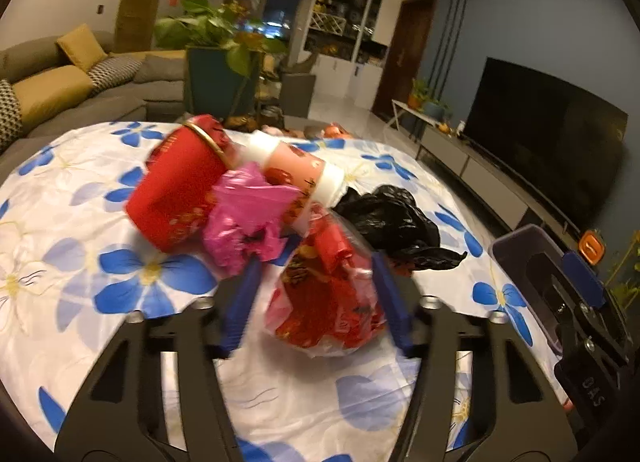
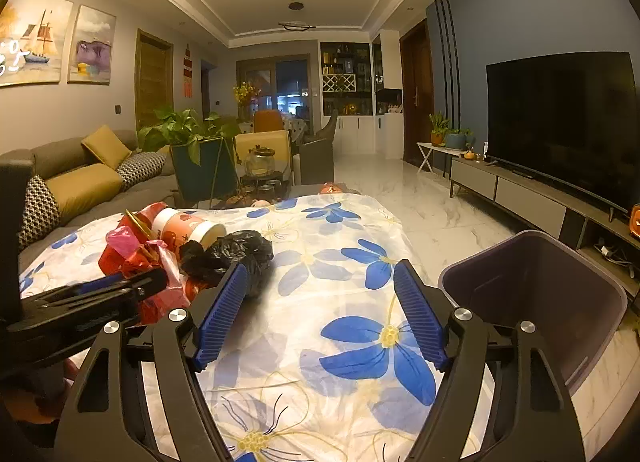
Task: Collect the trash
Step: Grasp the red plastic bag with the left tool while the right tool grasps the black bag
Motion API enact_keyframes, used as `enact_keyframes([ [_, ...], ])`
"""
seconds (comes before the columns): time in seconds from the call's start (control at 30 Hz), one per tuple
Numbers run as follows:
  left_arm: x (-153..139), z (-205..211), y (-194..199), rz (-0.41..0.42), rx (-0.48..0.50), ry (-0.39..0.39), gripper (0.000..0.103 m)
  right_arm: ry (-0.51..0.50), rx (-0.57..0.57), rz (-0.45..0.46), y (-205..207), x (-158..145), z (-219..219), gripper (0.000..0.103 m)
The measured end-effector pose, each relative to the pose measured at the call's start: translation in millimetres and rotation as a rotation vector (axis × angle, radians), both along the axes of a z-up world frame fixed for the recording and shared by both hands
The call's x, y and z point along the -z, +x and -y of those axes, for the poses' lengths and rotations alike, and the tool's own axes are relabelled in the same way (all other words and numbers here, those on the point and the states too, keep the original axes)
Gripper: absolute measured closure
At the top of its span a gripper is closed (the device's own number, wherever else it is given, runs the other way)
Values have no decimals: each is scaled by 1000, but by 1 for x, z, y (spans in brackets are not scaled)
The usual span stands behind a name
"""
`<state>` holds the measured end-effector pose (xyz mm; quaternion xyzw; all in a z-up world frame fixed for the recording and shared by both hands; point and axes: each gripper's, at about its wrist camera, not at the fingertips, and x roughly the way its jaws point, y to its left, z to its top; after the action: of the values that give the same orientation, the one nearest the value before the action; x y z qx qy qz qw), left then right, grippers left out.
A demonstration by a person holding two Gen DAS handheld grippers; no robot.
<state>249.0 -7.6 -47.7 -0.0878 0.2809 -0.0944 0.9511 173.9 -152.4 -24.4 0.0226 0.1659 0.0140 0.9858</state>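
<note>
On a floral tablecloth [image 2: 328, 362] in a living room, trash pile [image 1: 256, 206], left gripper [image 1: 316, 298] spread, right gripper [image 2: 320, 314] spread

Glossy crinkled plastic bags [image 1: 324, 294] on smooth floral cloth [image 2: 320, 262].

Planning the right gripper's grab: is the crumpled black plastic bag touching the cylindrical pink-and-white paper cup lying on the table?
Touching. In the left wrist view the black plastic bag presses against the white rim of the paper cup with no visible tablecloth between them.
</note>
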Motion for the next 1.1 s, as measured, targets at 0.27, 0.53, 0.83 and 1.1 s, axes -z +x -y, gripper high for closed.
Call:
enact_keyframes([
  [0.27, 3, -12, -2, 3, -7, -29, 87, 20, -54, -19, 12, 1, -5, 31],
  [0.53, -16, -53, -45, 94, -96, -46, 88, 23, -123, -39, 27, -1, -26, 32],
  [0.83, -31, -90, -67, 161, -225, -21, 88, 25, -227, -128, 47, 13, -63, 31],
  [1.1, -24, -94, -66, 141, -240, -16, 88, -36, -239, -217, 61, 28, -81, 50],
])
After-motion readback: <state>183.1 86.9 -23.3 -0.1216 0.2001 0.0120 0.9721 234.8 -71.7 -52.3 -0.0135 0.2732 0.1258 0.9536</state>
